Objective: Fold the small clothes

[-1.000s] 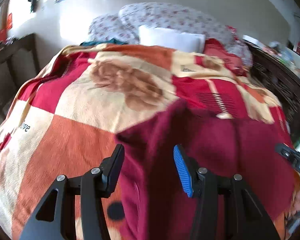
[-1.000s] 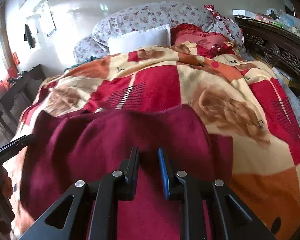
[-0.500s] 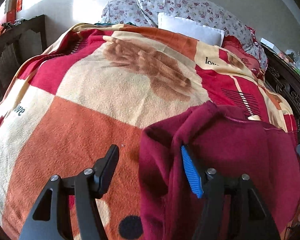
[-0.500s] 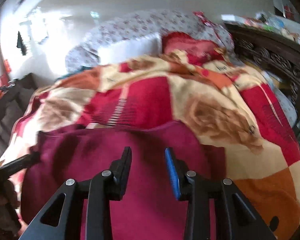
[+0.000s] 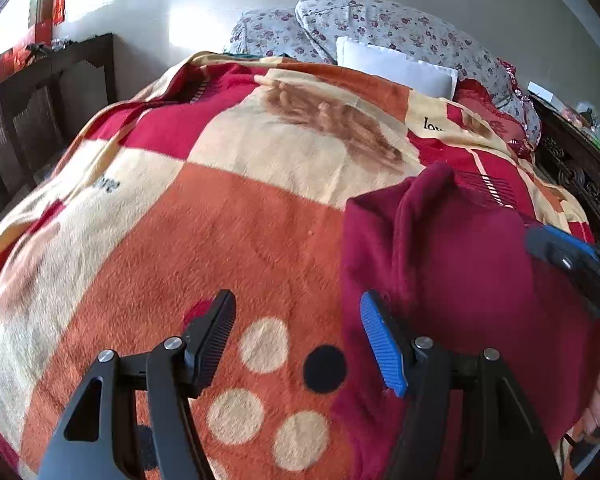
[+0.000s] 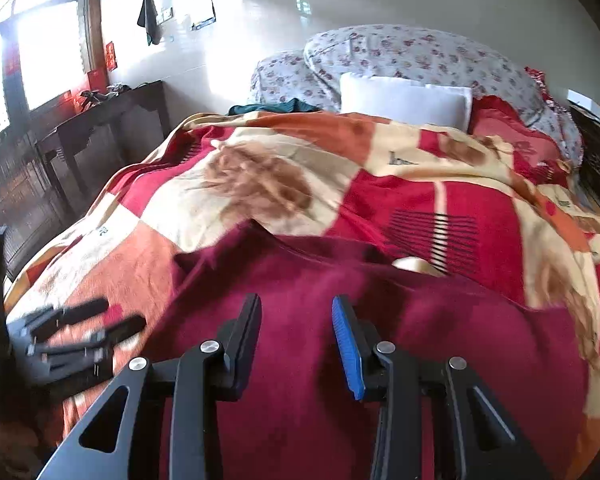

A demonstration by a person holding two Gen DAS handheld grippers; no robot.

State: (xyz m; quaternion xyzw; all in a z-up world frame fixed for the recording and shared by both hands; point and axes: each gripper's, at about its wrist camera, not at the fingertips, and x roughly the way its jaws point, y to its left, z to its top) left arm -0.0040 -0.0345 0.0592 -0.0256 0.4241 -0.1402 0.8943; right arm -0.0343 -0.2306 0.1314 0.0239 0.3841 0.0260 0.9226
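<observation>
Left gripper fingers spread wide, holding nothing, over blanket beside dark red garment. Right gripper fingers apart too, empty, above same cloth (lying lumpy on bed). Risk: grab takes blanket fuzz with cloth, or only top layer, fold goes crooked.

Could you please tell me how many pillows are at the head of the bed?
3: two floral pillows against the wall, one white pillow in front. Others may be hidden behind the blanket.
</observation>
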